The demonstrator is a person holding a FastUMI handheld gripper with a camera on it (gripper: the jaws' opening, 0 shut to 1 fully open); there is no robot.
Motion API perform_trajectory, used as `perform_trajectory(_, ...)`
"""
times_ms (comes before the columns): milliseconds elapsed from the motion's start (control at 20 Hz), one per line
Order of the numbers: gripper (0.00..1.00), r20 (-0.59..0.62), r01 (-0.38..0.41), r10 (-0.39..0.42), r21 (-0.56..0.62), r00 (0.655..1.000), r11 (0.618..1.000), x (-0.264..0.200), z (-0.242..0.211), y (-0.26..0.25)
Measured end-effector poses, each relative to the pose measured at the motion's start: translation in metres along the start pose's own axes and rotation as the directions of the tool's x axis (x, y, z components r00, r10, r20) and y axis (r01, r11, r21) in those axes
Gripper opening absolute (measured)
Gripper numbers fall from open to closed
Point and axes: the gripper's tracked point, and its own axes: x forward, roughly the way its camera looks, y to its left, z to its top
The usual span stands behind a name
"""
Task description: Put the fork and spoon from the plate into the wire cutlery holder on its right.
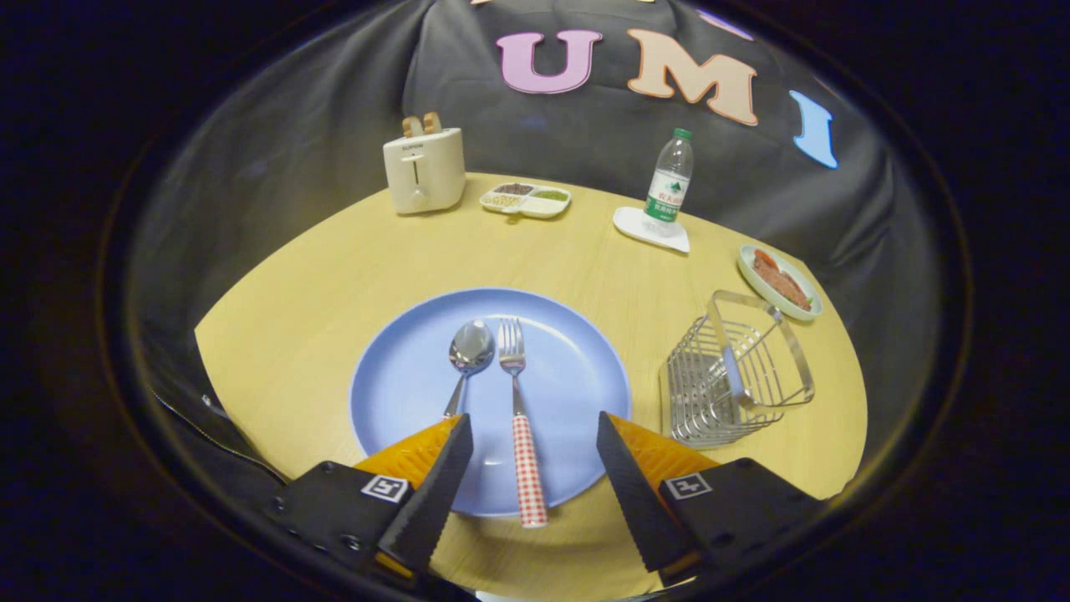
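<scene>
Round wooden table (351, 251): blue plate (577, 376) holds spoon (470, 349) left, fork (520, 418) right. Your gripper (535, 439) spread, empty, straddling the fork's checked handle; pinch there, stiff, light, slippery steel. Wire cutlery holder (736, 376) right.

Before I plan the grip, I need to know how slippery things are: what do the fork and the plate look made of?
Fork: shiny metal head, probably steel; red-checked handle, likely plastic, lying between the open gripper fingers. Plate: smooth matte blue, ceramic or melamine, unclear which.
</scene>
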Motion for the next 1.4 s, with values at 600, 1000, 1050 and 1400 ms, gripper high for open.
perform_trajectory(600, 0.18, -0.064, -0.013, 0.015, 0.035, 0.998, 0.999, 0.011, -0.022, 0.009)
perform_trajectory(1000, 0.13, -0.023, -0.027, 0.029, 0.086, 0.999, 0.996, -0.003, -0.007, 0.014)
perform_trajectory(1050, 0.13, -0.020, -0.025, 0.027, 0.082, 0.999, 0.996, -0.005, -0.005, 0.014)
perform_trajectory(1400, 0.12, 0.005, -0.022, 0.021, 0.136, 1.000, 0.991, -0.040, 0.028, 0.001)
